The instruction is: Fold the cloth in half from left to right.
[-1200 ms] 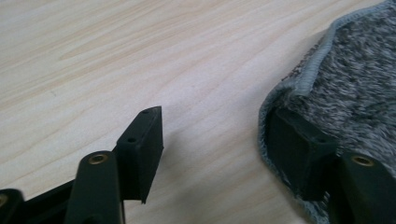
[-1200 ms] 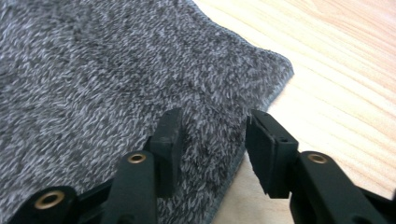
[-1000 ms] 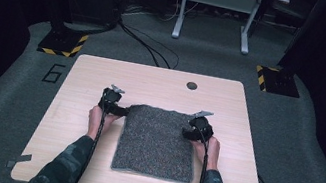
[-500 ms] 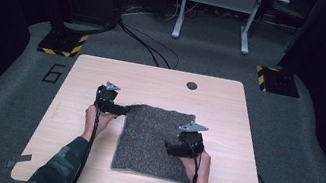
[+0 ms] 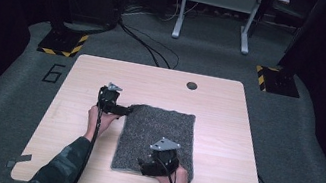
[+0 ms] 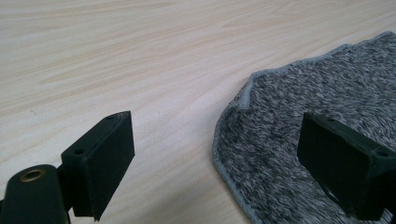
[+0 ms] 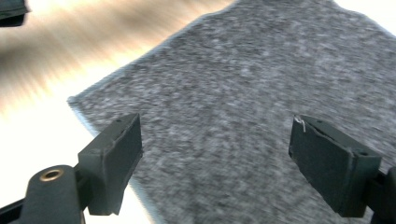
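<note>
Two grippers stand open, jaws just widened, nothing between them: the left gripper (image 5: pixel 123 110) beside the grey cloth's (image 5: pixel 158 134) far left corner, the right gripper (image 5: pixel 144 165) nearer over its near edge, mid-table (image 5: pixel 224 133).

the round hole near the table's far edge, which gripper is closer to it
Left. The left gripper sits at the grey cloth's far left corner, nearer the hole; the right gripper is over the cloth's near edge.

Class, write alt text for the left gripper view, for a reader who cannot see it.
Two open black jaws of the left gripper frame the rounded corner of a grey speckled cloth lying flat on a pale wooden table. Nothing is between the jaws.
</note>
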A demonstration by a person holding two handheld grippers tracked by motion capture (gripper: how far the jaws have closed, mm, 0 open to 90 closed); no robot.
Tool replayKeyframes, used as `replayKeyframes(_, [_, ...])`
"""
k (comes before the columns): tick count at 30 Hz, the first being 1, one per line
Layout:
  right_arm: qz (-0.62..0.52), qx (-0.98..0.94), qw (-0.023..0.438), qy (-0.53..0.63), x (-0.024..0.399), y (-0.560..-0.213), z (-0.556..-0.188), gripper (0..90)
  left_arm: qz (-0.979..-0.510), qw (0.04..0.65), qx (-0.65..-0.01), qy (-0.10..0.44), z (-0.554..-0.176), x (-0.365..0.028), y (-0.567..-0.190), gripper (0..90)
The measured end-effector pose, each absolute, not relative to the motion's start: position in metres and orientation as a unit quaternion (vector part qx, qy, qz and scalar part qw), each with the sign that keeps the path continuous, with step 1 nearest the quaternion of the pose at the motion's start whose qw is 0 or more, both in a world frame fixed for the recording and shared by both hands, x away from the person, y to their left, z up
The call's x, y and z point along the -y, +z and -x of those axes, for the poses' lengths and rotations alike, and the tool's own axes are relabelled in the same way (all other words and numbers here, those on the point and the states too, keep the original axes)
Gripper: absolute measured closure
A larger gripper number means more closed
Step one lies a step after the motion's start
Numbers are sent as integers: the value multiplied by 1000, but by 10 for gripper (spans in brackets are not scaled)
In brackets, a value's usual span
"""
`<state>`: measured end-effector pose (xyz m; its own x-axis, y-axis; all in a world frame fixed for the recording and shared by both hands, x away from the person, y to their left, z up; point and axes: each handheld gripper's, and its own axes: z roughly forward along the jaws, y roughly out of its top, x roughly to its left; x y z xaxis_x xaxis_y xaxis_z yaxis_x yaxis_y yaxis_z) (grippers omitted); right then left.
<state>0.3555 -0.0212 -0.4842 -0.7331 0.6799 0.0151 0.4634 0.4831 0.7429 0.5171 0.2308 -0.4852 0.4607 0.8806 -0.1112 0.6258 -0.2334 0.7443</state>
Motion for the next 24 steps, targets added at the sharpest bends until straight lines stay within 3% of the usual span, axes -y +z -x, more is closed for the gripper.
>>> replayKeyframes(10, [-283, -869, 125, 385, -30, -492, -337, 241, -765, 370, -497, 172, -529, -224, -498, 172])
replayKeyframes(19, [-258, -884, 119, 371, -75, -504, -331, 394, -778, 372, -479, 167, -533, -217, -507, 408])
replayKeyframes(24, [-267, -887, 121, 358, -85, -514, -332, 571, -793, 363, -460, 168, -532, -213, -508, 622])
